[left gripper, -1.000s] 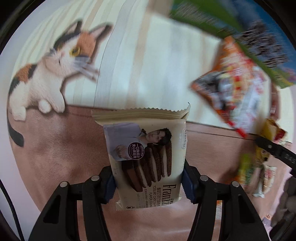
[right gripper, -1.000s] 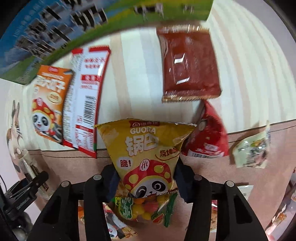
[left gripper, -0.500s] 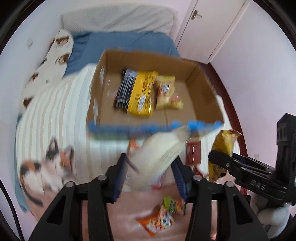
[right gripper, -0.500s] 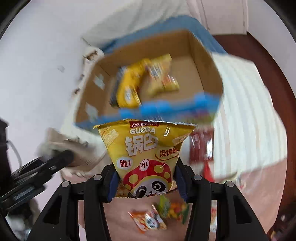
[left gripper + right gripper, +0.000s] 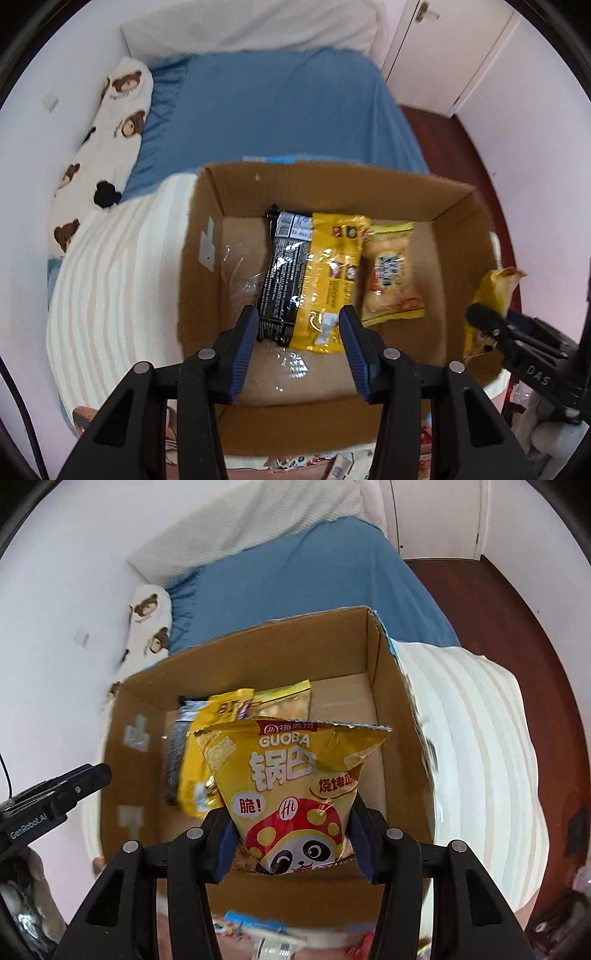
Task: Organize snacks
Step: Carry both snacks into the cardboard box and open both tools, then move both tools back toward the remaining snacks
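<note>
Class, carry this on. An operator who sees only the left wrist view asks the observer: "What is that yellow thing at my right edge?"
Observer: A bag printed GUOBA, with a panda, pinched in the right gripper.
Operator: Is it over the box?
Observer: In the right wrist view it shows against the box's open inside, its lower end at the near wall.
Operator: What lies right of the box?
Observer: A striped blanket, up against that wall.
</note>
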`<state>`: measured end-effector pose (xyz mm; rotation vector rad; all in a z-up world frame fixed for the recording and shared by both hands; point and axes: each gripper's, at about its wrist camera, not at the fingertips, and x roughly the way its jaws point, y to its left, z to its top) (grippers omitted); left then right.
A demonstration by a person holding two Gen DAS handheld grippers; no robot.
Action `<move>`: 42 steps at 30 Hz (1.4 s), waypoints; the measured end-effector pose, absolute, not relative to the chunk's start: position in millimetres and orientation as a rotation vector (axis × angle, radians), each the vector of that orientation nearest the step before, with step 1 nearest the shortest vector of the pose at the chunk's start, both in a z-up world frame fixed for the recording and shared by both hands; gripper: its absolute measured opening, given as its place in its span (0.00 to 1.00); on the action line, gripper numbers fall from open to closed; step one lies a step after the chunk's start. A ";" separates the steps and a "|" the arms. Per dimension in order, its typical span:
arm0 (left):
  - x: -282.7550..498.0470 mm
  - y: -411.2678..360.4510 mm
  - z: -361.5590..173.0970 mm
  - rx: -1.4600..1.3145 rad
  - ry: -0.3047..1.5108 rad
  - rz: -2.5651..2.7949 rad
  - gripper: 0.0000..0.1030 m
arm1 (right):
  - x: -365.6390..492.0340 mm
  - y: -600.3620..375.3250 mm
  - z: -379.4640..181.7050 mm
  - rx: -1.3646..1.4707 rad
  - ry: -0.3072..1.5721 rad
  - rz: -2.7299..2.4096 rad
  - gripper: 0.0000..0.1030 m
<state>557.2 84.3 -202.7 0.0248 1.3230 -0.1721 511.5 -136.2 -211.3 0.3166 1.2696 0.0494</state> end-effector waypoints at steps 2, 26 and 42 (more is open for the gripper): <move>565.2 81.3 -218.2 0.042 1.346 -0.158 0.42 | 523.2 -133.5 -223.0 0.297 1.287 0.046 0.53; 540.8 66.7 -196.1 0.061 1.231 -0.131 0.86 | 512.7 -143.5 -206.5 0.312 1.267 0.043 0.91; 335.2 32.7 -302.1 0.189 1.479 -0.326 0.86 | 279.2 -207.0 -260.1 0.532 1.363 -0.098 0.91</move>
